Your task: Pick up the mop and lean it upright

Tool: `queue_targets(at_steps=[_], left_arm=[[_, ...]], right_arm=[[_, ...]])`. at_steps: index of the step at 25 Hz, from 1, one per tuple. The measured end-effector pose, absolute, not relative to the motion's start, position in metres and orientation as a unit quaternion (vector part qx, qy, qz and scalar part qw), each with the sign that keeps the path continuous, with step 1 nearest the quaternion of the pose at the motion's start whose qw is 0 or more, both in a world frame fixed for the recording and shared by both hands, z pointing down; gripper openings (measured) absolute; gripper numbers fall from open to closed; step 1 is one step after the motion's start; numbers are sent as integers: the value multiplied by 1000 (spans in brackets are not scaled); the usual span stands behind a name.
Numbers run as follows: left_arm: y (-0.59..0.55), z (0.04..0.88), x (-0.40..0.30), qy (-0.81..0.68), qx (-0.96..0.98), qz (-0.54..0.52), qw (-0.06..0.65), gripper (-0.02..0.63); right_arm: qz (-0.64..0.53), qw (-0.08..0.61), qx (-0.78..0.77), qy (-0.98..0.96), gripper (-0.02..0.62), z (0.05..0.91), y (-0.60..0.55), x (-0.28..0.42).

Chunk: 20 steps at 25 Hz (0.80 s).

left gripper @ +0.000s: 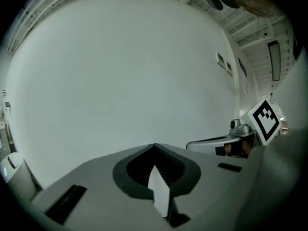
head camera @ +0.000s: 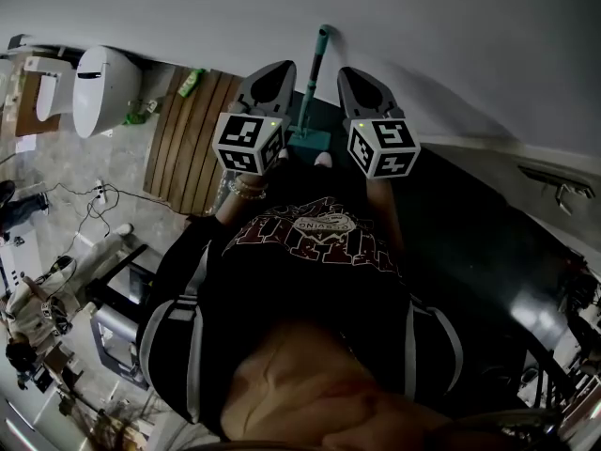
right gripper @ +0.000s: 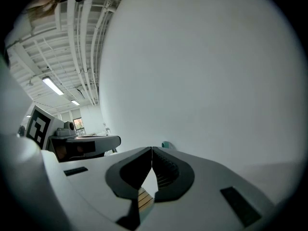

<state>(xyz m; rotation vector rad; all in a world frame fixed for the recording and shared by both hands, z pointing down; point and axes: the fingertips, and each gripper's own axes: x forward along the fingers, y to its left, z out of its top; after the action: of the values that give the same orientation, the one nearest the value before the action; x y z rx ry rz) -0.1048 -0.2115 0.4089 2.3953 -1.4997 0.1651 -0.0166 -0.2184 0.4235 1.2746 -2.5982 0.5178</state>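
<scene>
The fingers (left gripper: pixel 137 170) of my left gripper (left gripper: pixel 154 147) were pressed together with nothing between them, and those of my right gripper (right gripper: pixel 152 149) were likewise closed tip to tip and empty; only a sliver of wall or floor showed through the gap behind each pair. In the head view both grippers were held up in front of my chest, pointing toward the white wall (head camera: pixel 451 26), one on either side of the mop (head camera: pixel 315 83) and apart from it. The mop stood near upright between them, its teal handle running up to the wall and its teal head down on the dark floor (head camera: pixel 470 214), just beside the edge of a slatted wooden mat (head camera: pixel 188 144). I judged the task all but complete: the mop appeared to be leaning unaided. The chief hazard I noted was that nothing held it. The handle seemed to rest only against a smooth wall, so it could slide sideways and fall if the lean were shallow or the head crept outward on the floor. A second risk lay with me: either gripper, being close to the handle, could clip it while drawing away and tip it over, and with both sets of fingers closed I could not have caught it quickly.
</scene>
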Motion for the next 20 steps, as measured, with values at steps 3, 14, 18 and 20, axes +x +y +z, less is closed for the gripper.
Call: queue_targets(at_steps=[3,14,18,20], left_arm=[[-207,405,-106,-523,836,55,156,45],[-197,403,-107,-513,841,51,163,44],[-197,404,-106,-510,843,50,164,44],[-197,405,-105,-509,843,51,165,44]], right_arm=[[173,105,428,-881,18,421,-215,-20],[169,110,431,-879,18,416,-206,-20],[169,109,433,-879,18,416,-204,-19],[169,111,434,-878,18,416,-203,-18]])
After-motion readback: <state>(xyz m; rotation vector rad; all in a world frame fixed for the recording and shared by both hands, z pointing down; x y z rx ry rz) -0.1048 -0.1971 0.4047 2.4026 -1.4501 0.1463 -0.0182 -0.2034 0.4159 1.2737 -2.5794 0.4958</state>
